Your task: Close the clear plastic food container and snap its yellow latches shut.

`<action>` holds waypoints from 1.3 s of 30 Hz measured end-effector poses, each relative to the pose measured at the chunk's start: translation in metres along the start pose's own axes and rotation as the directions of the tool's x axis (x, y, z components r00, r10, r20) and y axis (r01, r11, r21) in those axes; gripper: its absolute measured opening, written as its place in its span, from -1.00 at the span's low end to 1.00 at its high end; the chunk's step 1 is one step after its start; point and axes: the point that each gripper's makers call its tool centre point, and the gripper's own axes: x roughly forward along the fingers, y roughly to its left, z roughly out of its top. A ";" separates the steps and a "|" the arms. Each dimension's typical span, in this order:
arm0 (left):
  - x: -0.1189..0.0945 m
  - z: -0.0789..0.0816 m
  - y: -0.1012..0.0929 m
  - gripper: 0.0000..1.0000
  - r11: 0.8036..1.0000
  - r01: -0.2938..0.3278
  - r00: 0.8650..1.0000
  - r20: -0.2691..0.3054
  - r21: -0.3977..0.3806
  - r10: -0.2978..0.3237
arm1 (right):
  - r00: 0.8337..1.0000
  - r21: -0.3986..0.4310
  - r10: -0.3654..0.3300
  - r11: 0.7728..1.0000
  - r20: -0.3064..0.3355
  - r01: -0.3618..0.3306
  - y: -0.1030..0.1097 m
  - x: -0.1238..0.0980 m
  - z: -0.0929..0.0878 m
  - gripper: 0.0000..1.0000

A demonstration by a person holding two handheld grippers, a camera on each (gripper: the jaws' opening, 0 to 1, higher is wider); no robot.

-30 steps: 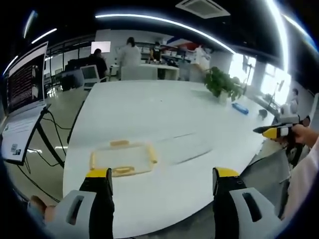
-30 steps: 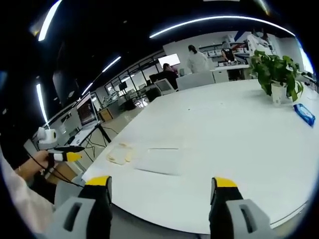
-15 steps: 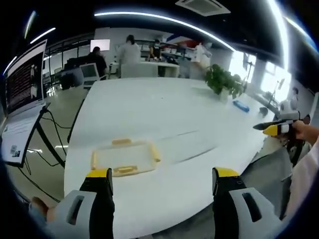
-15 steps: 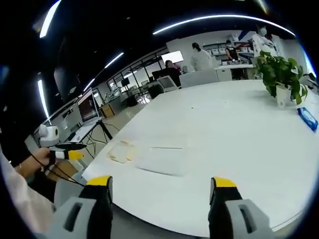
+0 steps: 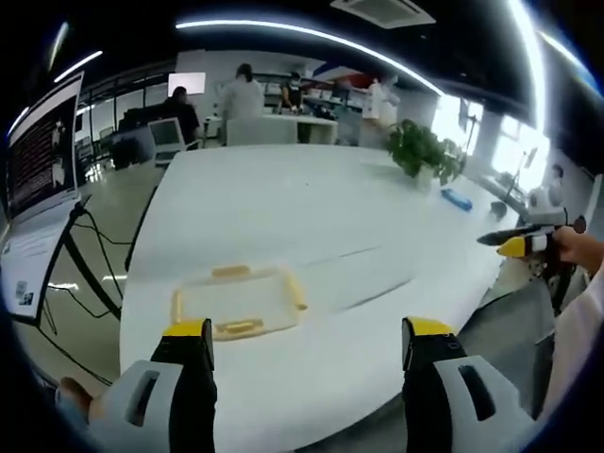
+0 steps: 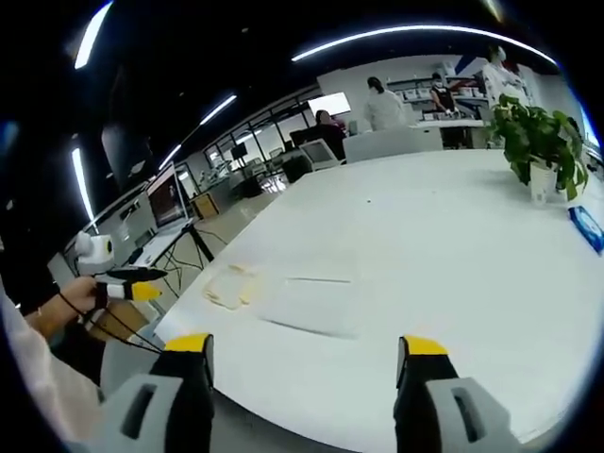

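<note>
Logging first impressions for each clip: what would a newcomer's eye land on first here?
Probably the clear plastic container with its yellow latches, lying near the close corner of the big white table, just beyond the open left gripper. Next, the potted plant at the table's far side, beyond the open right gripper. Both grippers are off the table's edge, holding nothing.

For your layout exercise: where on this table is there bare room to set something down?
The table is bare between the container and the plant, and along its near edge right of the container. Only the container's corner is taken.
</note>
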 end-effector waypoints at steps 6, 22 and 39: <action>0.004 -0.001 0.003 0.62 1.000 0.006 1.000 -0.008 0.000 -0.006 | 1.000 0.001 -0.001 1.000 -0.009 0.001 0.000 0.004 -0.001 0.59; 0.016 -0.004 0.013 0.61 1.000 0.019 0.999 -0.034 0.006 -0.019 | 0.998 -0.021 0.019 1.000 -0.052 -0.020 0.008 0.026 -0.001 0.57; 0.024 -0.010 0.036 0.61 0.998 0.028 0.996 -0.080 0.053 -0.024 | 0.992 -0.064 0.072 0.995 -0.101 -0.079 0.028 0.052 0.003 0.57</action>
